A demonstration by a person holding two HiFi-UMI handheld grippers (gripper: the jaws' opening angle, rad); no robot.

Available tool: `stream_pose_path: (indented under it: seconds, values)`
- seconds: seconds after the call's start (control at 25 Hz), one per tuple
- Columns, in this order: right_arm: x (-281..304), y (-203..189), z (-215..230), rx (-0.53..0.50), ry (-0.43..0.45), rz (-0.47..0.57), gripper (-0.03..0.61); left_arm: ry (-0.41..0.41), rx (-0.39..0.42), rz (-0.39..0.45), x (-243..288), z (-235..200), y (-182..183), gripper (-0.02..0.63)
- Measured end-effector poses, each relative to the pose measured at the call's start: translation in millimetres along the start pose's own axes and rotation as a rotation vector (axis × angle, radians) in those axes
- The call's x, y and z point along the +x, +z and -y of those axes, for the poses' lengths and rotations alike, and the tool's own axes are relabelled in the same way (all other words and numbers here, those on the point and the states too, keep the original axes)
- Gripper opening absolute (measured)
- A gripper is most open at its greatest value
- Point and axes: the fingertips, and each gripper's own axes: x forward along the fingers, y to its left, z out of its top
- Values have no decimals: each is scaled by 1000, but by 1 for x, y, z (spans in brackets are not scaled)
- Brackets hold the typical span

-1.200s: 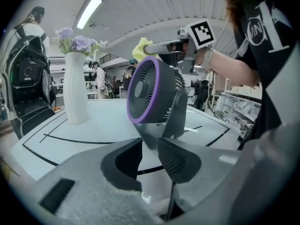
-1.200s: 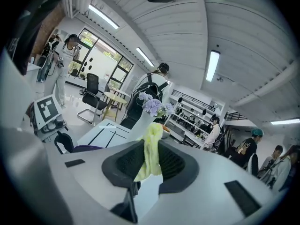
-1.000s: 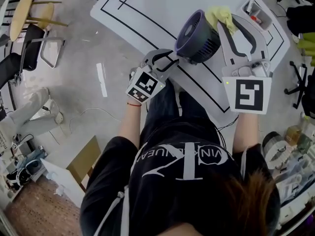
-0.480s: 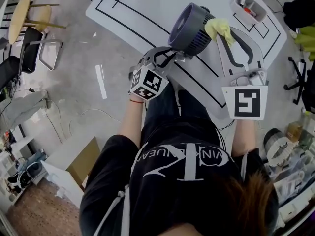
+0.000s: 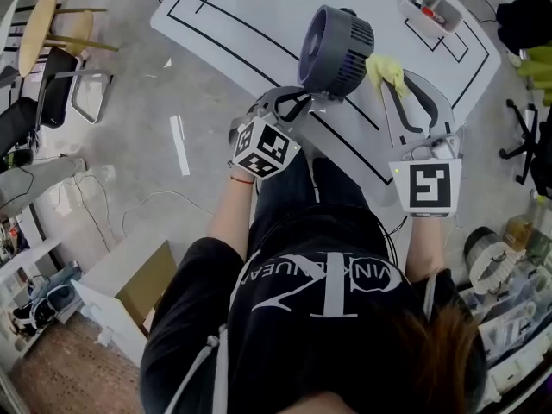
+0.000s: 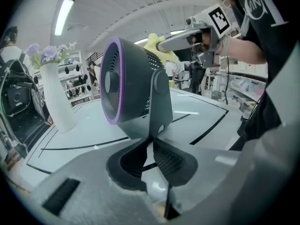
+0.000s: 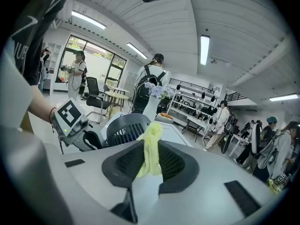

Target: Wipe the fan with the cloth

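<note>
With left gripper (image 6: 151,143) closing, pinching the stand of the fan (image 6: 129,86) between its pads; with right gripper (image 7: 150,142) clenched on the yellow cloth (image 7: 151,125). Turned more upright than a second ago, jaws narrower: likely steadied for wiping, cloth just right of the housing. Close to the near edge of the table (image 5: 250,24); open room farther in.

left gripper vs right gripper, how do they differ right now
The left gripper has the fan's stand between its closing jaws; the right gripper pinches the yellow cloth. The left gripper sits at the fan's base, the right gripper by its back grille. Both carry a marker cube.
</note>
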Motion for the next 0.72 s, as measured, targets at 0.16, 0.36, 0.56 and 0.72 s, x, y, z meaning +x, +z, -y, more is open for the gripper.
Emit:
stream_pose_path:
  seconds: [0.16, 0.36, 0.56, 0.72]
  values:
    - [-8, -3, 1, 8, 6, 15, 83, 1, 15, -7, 3, 13, 3, 41]
    - [-14, -4, -1, -8, 17, 27, 83, 38, 40, -34, 6, 23, 7, 38]
    - [-20, -9, 0, -22, 30, 24, 84, 68, 58, -54, 11, 32, 11, 36]
    - [-25, -13, 1, -13, 35, 35, 84, 83, 68, -71, 14, 40, 16, 35]
